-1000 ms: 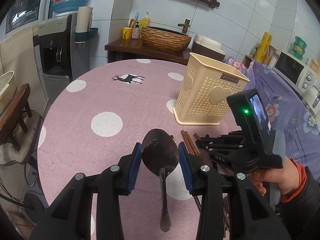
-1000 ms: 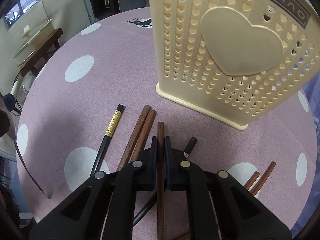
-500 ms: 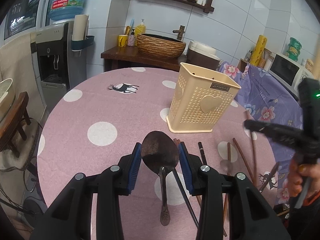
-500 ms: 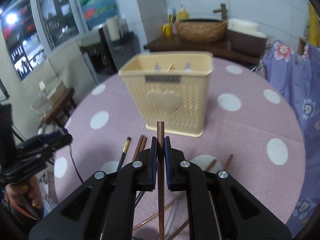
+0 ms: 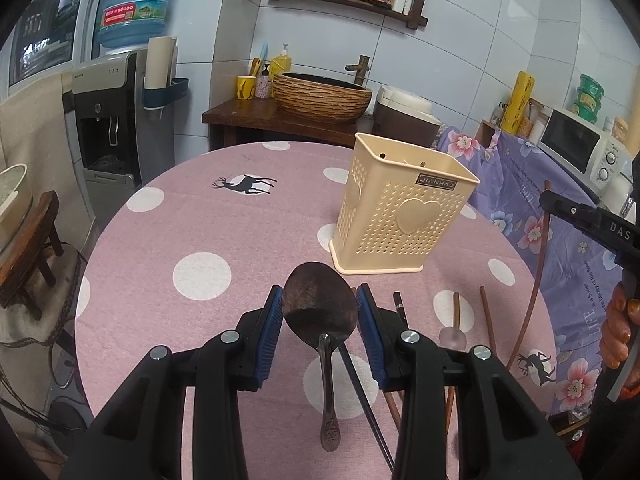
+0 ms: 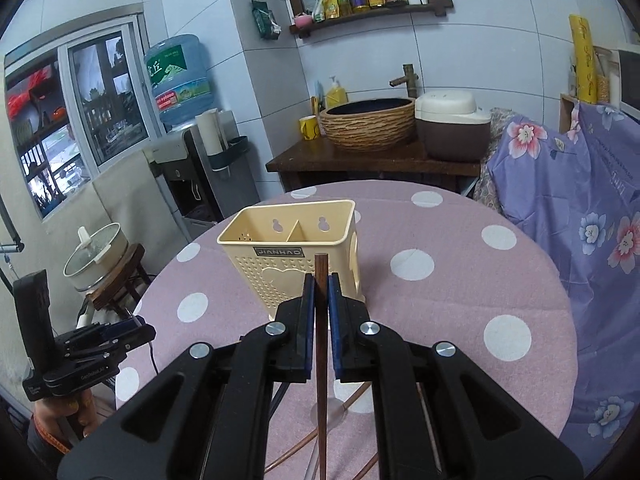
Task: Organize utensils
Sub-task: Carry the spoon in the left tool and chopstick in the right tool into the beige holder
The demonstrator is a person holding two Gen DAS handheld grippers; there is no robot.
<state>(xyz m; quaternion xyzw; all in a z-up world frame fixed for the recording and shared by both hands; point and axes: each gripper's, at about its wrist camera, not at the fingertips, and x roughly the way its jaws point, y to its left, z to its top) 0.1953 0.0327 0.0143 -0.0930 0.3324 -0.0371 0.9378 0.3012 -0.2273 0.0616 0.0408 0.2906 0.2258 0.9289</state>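
The left tool [image 5: 320, 312] held a dark metal spoon [image 5: 320, 308] by its bowl, the two blue pads pressed against the sides of the bowl, and the handle of the spoon hung down toward the camera, above the round desk with a pink cloth with white dots [image 5: 200, 220]. The right tool [image 6: 320, 312] was closed on a brown wooden chopstick [image 6: 321, 344], which stood nearly upright between the pads with its upper end a little above the fingertips. In the left wrist view this same chopstick [image 5: 538, 272] hung down from the right tool at the right edge, raised above the desk.

A cream plastic utensil holder with small heart-shaped holes [image 5: 404, 208] stood on the desk, behind both tools. From the right wrist view, its inside [image 6: 288, 230] was divided in two compartments by a wall, and I could not see any utensil in them.

On the desk near the holder, on its front right, lay a black chopstick [image 5: 362, 368] and several brown chopsticks [image 5: 486, 316], apart from each other. A pale translucent spoon [image 5: 453, 336] lay among them, near the right finger of the left tool.
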